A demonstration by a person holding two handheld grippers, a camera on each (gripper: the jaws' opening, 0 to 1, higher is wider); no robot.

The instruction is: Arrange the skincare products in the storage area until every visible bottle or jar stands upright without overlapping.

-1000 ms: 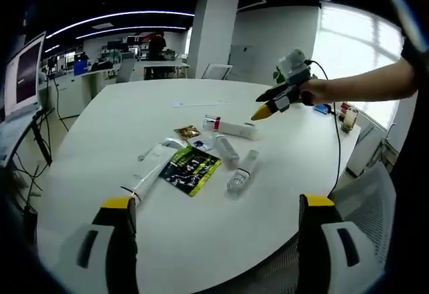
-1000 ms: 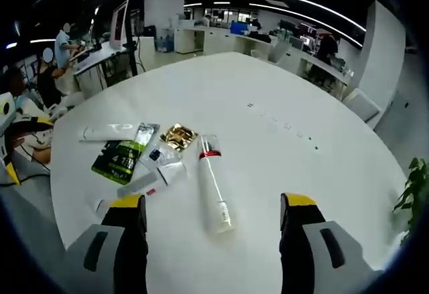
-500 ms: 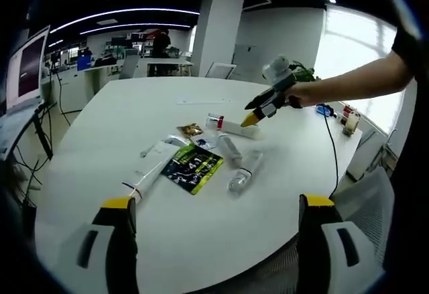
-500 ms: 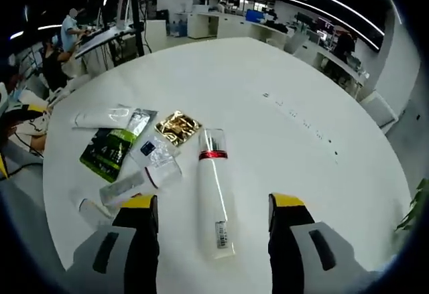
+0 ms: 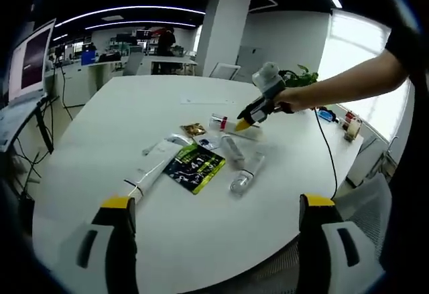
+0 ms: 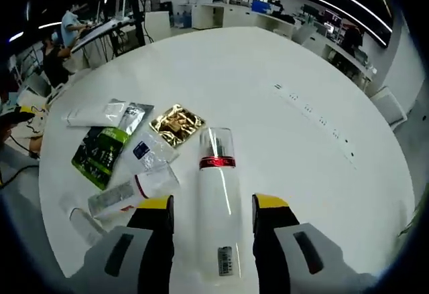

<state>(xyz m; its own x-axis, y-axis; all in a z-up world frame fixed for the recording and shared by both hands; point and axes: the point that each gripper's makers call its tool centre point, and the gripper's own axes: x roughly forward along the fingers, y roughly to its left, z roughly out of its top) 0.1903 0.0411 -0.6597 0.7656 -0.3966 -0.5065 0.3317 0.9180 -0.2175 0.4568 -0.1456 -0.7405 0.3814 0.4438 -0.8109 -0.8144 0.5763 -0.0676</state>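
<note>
A white bottle (image 6: 217, 177) with a red band and a clear cap lies flat on the white table (image 6: 295, 59). My right gripper (image 6: 214, 203) is open and straddles its lower body, with a jaw on each side and small gaps. In the left gripper view that right gripper (image 5: 245, 121) is down at the white bottle (image 5: 224, 124). Beside it lie a gold sachet (image 6: 175, 121), a green sachet (image 6: 99, 153), a white tube (image 6: 92, 114), a small tube (image 6: 132, 189) and a clear bottle (image 5: 244, 173). My left gripper (image 5: 218, 203) hovers open at the table's near edge, holding nothing.
A clear sachet (image 6: 149, 149) with a blue label and a silver sachet (image 6: 138, 116) lie among the products. A person's arm (image 5: 348, 85) reaches in from the right. A grey chair (image 5: 365, 193) stands by the table edge. A monitor (image 5: 30, 59) is at the left.
My right gripper has come down and forward over the white bottle, and its jaws have narrowed around it. My left gripper has stayed about where it was.
</note>
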